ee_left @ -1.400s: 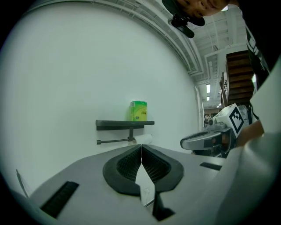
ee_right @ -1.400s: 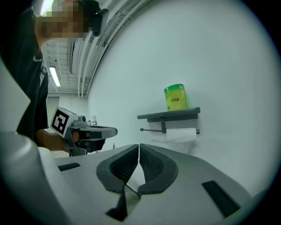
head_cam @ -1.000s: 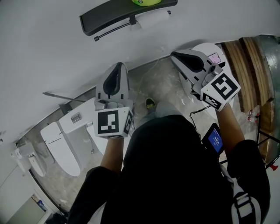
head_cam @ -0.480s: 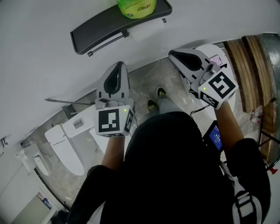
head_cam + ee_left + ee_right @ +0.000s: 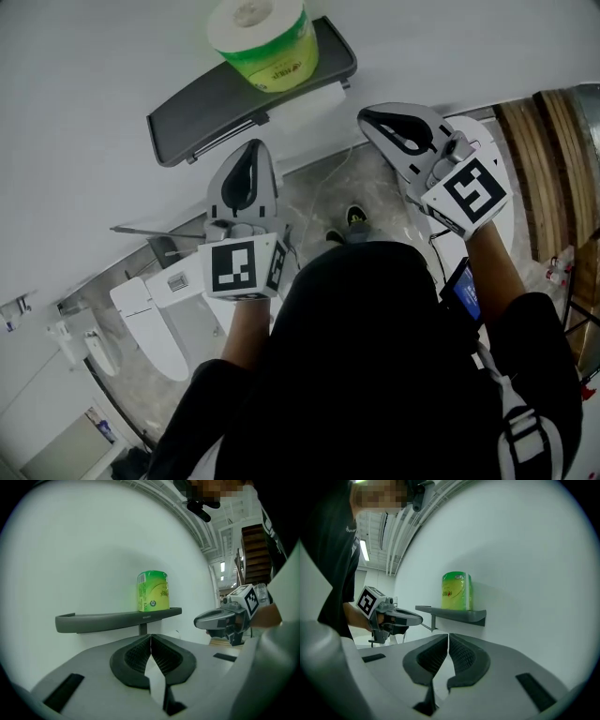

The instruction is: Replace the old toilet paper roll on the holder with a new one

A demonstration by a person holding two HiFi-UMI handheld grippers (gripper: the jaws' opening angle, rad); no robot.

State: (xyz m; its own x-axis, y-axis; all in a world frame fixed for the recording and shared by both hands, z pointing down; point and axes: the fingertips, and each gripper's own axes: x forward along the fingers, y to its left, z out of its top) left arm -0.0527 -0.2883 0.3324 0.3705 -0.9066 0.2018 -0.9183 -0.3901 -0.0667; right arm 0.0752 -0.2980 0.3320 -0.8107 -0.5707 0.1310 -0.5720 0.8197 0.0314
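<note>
Our left gripper (image 5: 251, 155) and our right gripper (image 5: 370, 120) are both closed, pads meeting at the tips with nothing pinched between them, as each gripper view shows plainly. We hold them side by side and apart, pointing at the white wall, with the green-wrapped toilet paper roll (image 5: 265, 37) ahead of and above both. It stands upright on the dark wall shelf (image 5: 202, 108), toward the shelf's right end and close to its back edge, so its long axis, the core, runs vertically and its round sides face us. In the left gripper view the roll sits almost dead ahead above the jaw line. In the right gripper view it is ahead too, a touch to the right, with the shelf seen more end-on. In the head view the roll lies between the two grippers' lines, and we judge neither hand clearly nearer. Either would need to open wide and come up to shelf height to take the roll across its sides. Under the shelf runs a thin holder bar (image 5: 230, 136). A pale shape (image 5: 311, 98) below the shelf's right end may be the old roll, but against the white wall we cannot tell. By count we see two grippers, one wrapped roll, one shelf, one holder bar and one toilet (image 5: 150, 323) on the floor at lower left.
</note>
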